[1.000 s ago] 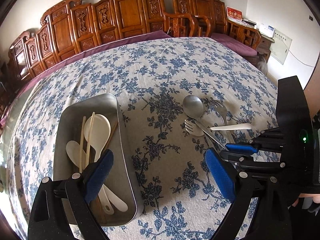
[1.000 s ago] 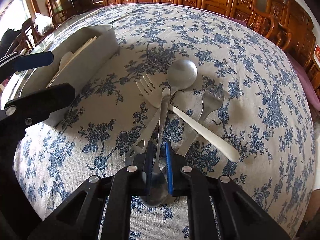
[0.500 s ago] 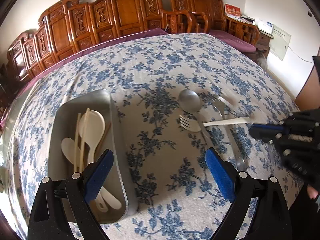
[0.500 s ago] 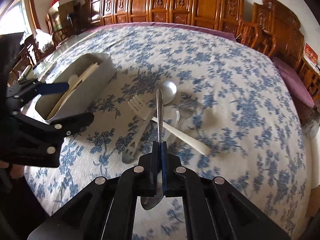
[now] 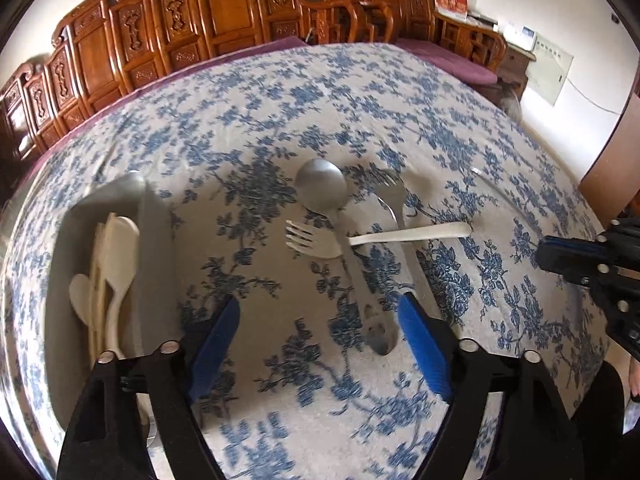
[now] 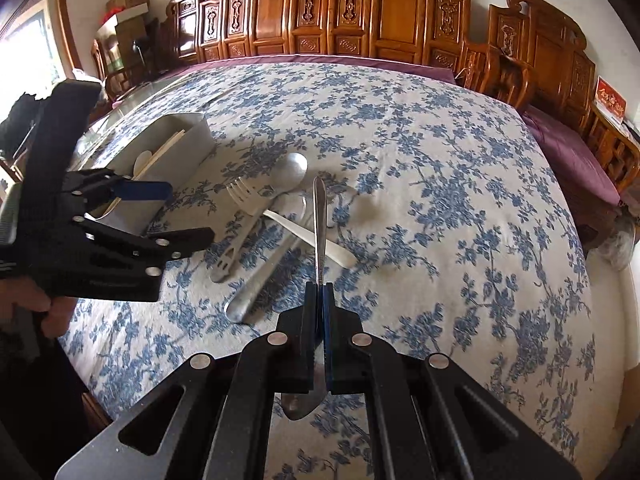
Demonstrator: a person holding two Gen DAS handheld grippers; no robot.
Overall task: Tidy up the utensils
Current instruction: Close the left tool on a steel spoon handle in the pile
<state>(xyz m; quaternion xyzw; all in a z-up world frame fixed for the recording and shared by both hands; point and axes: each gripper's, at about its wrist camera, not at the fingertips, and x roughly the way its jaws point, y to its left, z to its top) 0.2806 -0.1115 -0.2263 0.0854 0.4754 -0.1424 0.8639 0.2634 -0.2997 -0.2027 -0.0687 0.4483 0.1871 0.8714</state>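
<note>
Cutlery lies in two places on the table [image 6: 460, 184], which wears a white cloth printed with blue flowers. The right claw [image 6: 319, 292] is pinched tight on one steel spoon [image 6: 318, 232], held by its handle clear above the cloth, the handle pointing away and the bowl hanging back under the claw's body. Below it four pieces lie in a loose heap: one large steel spoon [image 5: 321, 189] with its bowl at the far end, one pale fork [image 5: 310, 239] whose tines point toward the tray, one steel fork [image 5: 394, 196] just beside the large spoon, and one white handle [image 5: 412, 234] lying crosswise over the steel pieces; whether that handle belongs to the pale fork I cannot tell. The left claw [image 5: 320, 340] stands wide apart and holds nothing, hovering near the close end of the large spoon's handle. One grey metal tray [image 5: 154, 240] sits to the left of the heap, apart from it, and in it I count two white spoons [image 5: 116, 248] and some pale chopsticks [image 6: 162, 151]; their exact number is blurred. Carved wooden chairs [image 6: 360, 20] line the far side.
</note>
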